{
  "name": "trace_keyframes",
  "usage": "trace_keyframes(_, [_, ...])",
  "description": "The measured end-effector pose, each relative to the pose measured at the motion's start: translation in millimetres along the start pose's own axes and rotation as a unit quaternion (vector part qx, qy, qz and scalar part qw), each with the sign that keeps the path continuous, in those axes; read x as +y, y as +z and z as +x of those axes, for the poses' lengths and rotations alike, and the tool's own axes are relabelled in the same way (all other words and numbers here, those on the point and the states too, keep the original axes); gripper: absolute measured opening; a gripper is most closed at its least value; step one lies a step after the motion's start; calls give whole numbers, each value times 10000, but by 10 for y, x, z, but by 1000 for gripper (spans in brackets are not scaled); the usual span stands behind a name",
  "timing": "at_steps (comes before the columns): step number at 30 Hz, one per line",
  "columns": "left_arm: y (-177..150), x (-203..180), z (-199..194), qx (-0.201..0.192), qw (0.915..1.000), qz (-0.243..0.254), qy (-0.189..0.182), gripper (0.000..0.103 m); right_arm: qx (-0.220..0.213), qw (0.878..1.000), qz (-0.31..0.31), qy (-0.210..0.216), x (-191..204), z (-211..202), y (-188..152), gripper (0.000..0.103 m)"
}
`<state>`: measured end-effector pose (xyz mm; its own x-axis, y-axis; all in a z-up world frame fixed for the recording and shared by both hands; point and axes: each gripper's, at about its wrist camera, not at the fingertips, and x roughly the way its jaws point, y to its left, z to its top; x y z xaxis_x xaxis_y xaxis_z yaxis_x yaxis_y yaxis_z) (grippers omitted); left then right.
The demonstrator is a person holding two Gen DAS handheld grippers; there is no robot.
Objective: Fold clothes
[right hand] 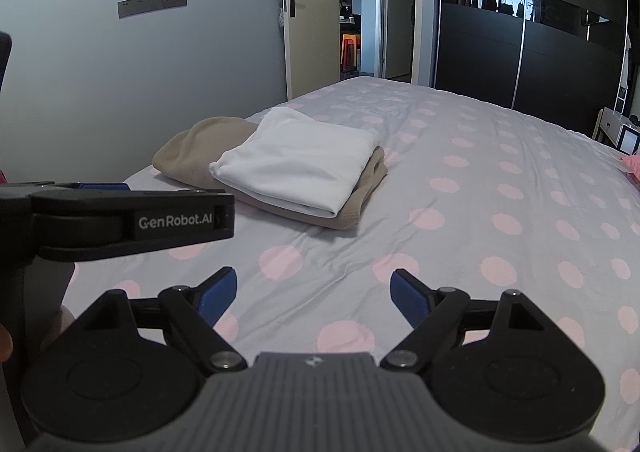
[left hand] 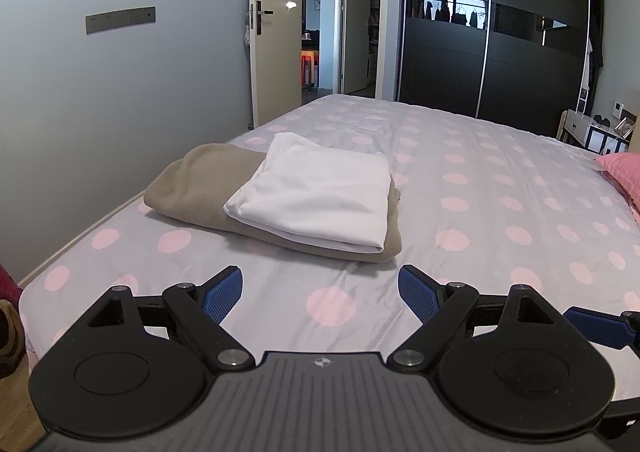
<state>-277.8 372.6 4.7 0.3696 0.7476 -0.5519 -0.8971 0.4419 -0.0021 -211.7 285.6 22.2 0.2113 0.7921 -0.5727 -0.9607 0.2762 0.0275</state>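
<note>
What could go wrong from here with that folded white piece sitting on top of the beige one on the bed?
The white garment sits toward one end of the beige garment, so lifting the pile by one side could slide it off and undo the fold. The pile also lies near the bed's wall-side edge, so a push that way might tip it over. Both the left gripper and right gripper are open and empty.

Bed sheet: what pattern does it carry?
Pale grey bed sheet with pink polka dots, clearest in the left wrist view.
</note>
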Motion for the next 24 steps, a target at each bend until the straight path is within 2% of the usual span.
trace_keyframes(24, [-8,22,8,43,10000,-4,-37,86,34,9999,-102,23,73,11,-2,86])
